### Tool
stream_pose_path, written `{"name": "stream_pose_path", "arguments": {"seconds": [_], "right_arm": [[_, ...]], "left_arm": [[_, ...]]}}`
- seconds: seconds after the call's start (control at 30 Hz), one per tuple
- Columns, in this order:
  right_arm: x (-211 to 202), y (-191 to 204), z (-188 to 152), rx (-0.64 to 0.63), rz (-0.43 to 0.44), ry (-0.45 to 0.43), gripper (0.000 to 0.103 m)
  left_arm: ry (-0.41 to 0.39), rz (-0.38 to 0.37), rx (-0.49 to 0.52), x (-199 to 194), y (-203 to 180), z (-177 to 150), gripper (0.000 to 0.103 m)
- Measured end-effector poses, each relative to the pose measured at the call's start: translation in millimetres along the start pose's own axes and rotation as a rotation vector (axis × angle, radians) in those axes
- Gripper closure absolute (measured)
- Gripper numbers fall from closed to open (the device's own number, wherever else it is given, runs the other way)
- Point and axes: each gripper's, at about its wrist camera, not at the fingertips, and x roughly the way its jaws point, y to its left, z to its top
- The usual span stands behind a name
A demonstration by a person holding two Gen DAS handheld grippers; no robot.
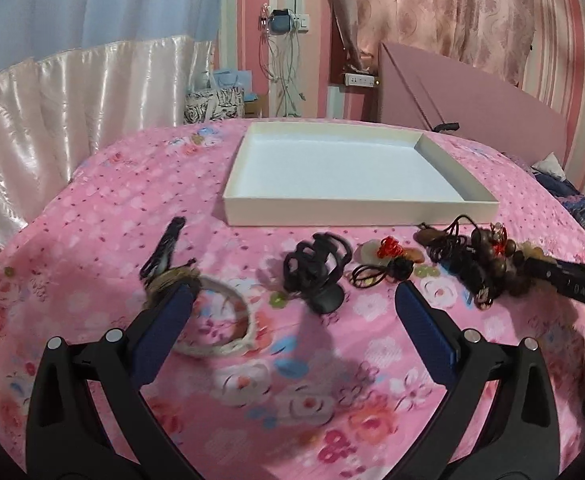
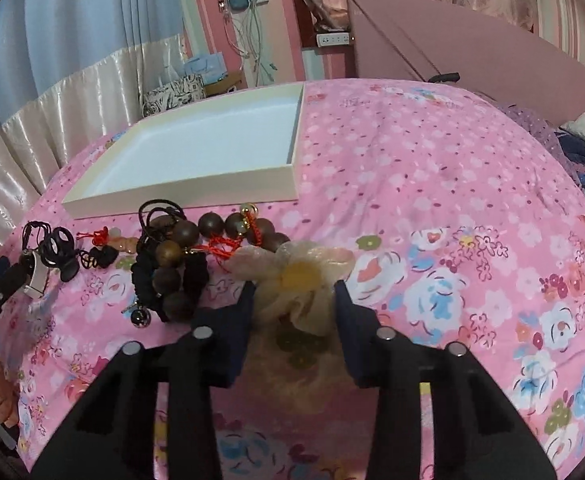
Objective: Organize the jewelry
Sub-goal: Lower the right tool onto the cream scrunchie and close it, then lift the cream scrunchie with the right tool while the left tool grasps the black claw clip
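right gripper: clamped on cream fabric flower, frame centre | left gripper: jaws apart | white tray upper left | risk: soft petals slip, red cord snags.

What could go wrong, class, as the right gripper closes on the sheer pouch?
The right gripper pinches the sheer drawstring pouch only at its gathered top, so the thin fabric might slip. Red cord from the wooden bead bracelet lies against the pouch and may drag along. The white box holds nothing yet.
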Motion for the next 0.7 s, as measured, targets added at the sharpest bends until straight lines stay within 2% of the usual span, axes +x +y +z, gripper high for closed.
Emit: {"name": "stream_pose_path", "arguments": {"seconds": [0.17,0.23,0.37,0.53,0.6,0.67,0.7], "right_arm": [[-5,2,-2,-0.014,-0.017,-0.012,0.072],[-5,3,-2,-0.012,-0.013,-0.012,0.075],[-6,1,-2,-0.005,-0.002,-0.012,0.080],[-16,-1,-3,0.007,-0.021,-0.061,0.083],[-18,-4,-3,0.018,-0.022,-0.076,0.083],[-19,-6,-3,0.028,-0.013,-0.086,0.083],[-20,-7,-2,0.029,-0.007,-0.088,0.083]], "left_arm": [[-0.037,-0.007,0.059,9,-23,12,0.003],[-0.023,0.011,0.082,18,-30,15,0.003],[0.015,0.022,0.065,32,-29,15,0.003],[0.071,0.021,0.071,46,-28,16,0.003],[0.084,0.018,0.089,50,-33,16,0.015],[0.104,0.016,0.105,55,-37,15,0.036],[0.107,0.023,0.103,56,-37,15,0.041]]}}
